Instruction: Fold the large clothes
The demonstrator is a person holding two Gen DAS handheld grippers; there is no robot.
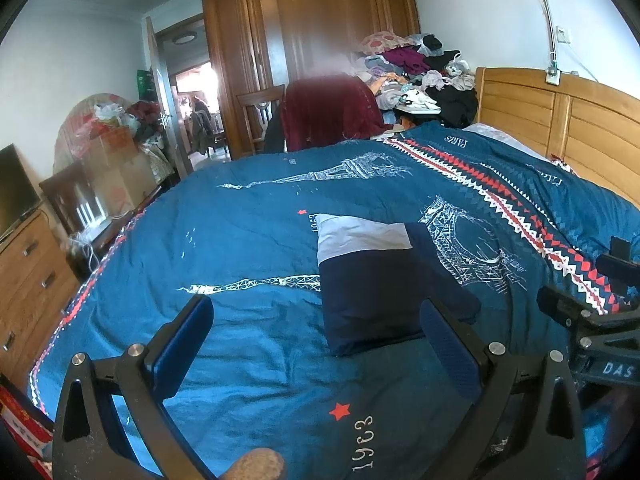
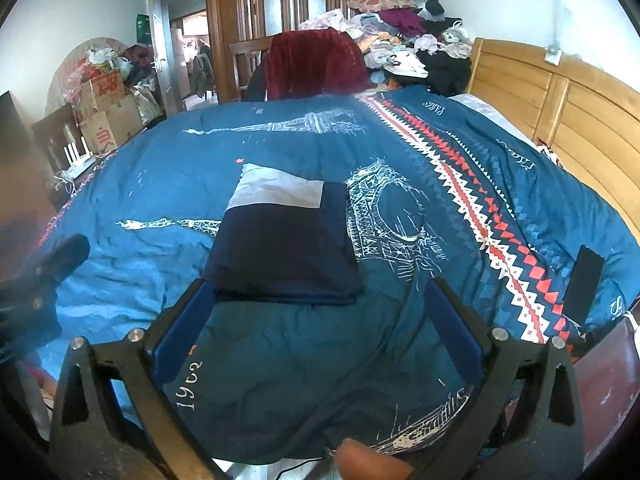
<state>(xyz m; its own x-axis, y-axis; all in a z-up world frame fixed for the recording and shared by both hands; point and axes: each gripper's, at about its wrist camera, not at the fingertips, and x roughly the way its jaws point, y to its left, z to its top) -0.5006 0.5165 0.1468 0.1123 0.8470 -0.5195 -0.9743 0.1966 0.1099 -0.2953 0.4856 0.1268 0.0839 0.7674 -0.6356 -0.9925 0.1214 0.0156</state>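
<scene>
Both tools, the left tool [image 1: 316, 344] and the right tool [image 2: 320, 320], are wide open and hold nothing, because the folded navy shirt [image 2: 280, 248] lies flat on the blue bed cover [image 2: 460, 240], looking done.

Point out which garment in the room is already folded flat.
The navy-and-grey garment on the blue bedspread; the maroon one drapes a chair, the rest sit heaped.
</scene>
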